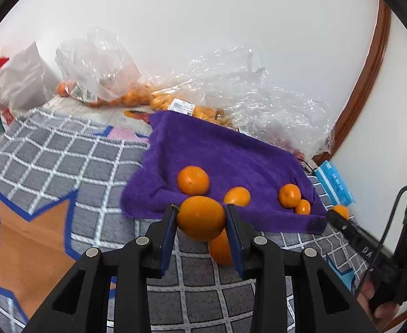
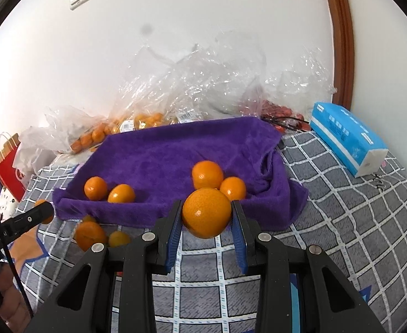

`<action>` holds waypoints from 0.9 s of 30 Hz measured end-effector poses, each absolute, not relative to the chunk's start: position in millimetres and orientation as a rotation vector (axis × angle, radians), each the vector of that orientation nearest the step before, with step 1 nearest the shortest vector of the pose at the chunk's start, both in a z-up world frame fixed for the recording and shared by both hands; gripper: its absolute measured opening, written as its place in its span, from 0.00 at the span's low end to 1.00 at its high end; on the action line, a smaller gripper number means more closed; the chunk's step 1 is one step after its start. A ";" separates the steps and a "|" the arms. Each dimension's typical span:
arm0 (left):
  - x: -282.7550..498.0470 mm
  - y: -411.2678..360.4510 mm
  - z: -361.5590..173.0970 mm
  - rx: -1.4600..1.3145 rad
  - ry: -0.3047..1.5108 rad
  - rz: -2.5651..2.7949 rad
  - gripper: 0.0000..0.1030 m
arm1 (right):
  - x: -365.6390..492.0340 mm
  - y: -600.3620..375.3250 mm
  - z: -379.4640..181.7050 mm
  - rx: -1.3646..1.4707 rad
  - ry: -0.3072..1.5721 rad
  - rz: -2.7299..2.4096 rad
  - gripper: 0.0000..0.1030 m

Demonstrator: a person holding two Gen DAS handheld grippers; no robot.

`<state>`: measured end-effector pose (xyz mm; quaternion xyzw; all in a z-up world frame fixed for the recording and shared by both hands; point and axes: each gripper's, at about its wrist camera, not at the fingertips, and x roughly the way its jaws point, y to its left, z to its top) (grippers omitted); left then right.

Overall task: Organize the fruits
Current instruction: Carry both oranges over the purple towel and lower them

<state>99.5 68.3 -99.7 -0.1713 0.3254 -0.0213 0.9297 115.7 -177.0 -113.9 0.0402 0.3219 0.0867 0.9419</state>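
Left gripper (image 1: 200,216) clamping orange (image 1: 200,217) above front edge of purple towel (image 1: 231,152). Right gripper (image 2: 206,213) clamping second orange (image 2: 206,213) over same towel edge. Four loose oranges (image 1: 193,180) lying on towel; others resting on checked blanket (image 1: 65,152) beside it.

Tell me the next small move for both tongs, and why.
Probably carry each forward over the purple towel and release there. The left tongs clamp a round orange fruit, the right tongs another, and four similar fruits already lie on that towel.
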 end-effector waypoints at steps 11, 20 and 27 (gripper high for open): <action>136.4 71.6 -68.1 -0.338 0.654 -0.005 0.32 | 157.5 -178.6 -75.0 0.084 0.649 0.185 0.33; 189.7 68.6 -73.6 -0.336 0.661 0.030 0.32 | 200.3 -181.2 -73.2 0.061 0.642 0.158 0.33; 219.6 69.3 -96.1 -0.356 0.697 0.049 0.32 | 228.6 -189.4 -100.4 0.067 0.688 0.119 0.33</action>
